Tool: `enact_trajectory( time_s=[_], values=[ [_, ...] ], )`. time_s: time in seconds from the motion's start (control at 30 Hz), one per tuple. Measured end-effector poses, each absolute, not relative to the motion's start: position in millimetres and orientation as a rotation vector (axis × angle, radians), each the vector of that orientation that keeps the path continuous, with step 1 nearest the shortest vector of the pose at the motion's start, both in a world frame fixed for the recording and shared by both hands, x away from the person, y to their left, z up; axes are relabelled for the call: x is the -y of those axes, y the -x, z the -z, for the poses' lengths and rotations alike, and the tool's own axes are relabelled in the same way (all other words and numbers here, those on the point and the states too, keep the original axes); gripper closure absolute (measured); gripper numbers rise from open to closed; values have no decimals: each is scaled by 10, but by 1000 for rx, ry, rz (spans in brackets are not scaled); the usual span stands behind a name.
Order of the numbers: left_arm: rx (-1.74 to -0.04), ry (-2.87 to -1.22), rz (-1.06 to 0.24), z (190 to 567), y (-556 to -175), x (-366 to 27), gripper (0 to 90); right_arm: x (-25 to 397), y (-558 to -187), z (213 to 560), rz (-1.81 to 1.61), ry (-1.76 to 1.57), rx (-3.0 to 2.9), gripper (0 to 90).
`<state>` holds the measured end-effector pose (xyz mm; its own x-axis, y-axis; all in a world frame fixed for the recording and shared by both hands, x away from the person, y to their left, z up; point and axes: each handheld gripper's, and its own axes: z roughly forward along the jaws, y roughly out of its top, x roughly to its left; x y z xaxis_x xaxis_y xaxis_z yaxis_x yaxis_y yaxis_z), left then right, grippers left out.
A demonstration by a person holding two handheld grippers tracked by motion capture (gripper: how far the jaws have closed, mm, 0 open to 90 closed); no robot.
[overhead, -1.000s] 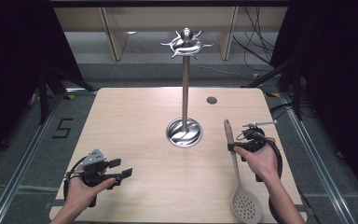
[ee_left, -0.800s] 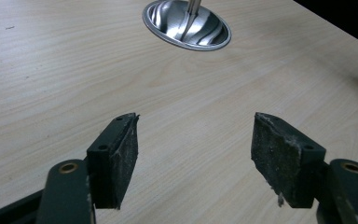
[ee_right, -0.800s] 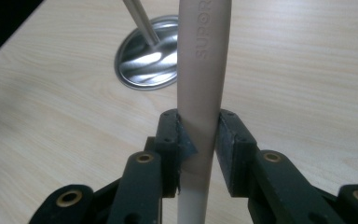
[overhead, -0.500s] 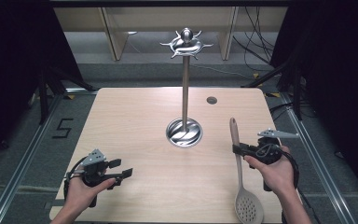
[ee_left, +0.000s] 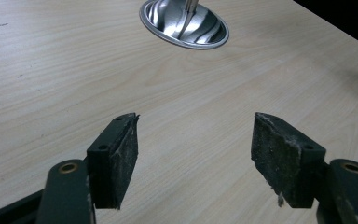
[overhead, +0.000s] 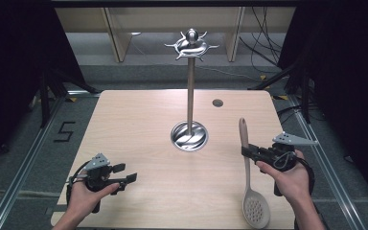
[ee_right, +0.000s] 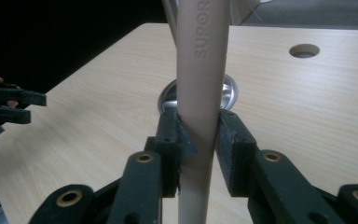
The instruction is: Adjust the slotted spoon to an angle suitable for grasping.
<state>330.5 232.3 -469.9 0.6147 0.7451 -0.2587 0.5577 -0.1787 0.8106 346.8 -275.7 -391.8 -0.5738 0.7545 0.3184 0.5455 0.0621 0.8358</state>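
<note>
**Right gripper lifts the skimmer by its handle**

Change of state: against the frames a second and half a second ago, the right gripper (overhead: 249, 152) has drawn back toward the person's edge of the table and carries the slotted skimmer (overhead: 248, 179) with it. Its jaws are clamped on the beige handle (ee_right: 199, 93), one pad on each side. In the right gripper view the handle stands upright between the pads, its embossed lettering toward the camera. The perforated head (overhead: 256, 211) lies near the front edge of the table; whether it touches the top cannot be told. In the high view the handle tip points toward the utensil stand (overhead: 190, 86).

Meaning for the work: the grasp appears secure. The likely next step is to raise the skimmer and hang it on a hook of the stand crown (overhead: 191, 46).

The left gripper (overhead: 128, 176) has not shifted. Its jaws stand wide apart and hold nothing, low over the left front of the table.

Surface and room: a light wood-grain table (overhead: 134, 124) with a round cable hole (overhead: 217, 102). The stand's polished base (ee_left: 184, 24) sits at mid-table. Grey floor, floor rails and dark curtains surround it.
</note>
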Motion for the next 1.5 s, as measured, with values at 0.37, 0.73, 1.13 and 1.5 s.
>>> enact_trajectory(
  time_s=[0.37, 0.73, 1.13, 1.5],
  values=[
    [-1045, -1861, -224, 4710, -3319, -2325, 312, 2842, -3475, 3865, -1604, -1174, -2074, 723],
    [-1059, -1855, -225, 4720, -3324, -2324, 312, 2820, -3485, 3802, -1712, -1093, -2024, 725],
    [-1057, -1843, -236, 4714, -3320, -2346, 312, 2804, -3531, 3674, -1786, -1066, -1988, 724],
    [-1042, -1854, -249, 4689, -3302, -2355, 312, 2720, -3622, 3452, -1833, -981, -1937, 725]
  ],
)
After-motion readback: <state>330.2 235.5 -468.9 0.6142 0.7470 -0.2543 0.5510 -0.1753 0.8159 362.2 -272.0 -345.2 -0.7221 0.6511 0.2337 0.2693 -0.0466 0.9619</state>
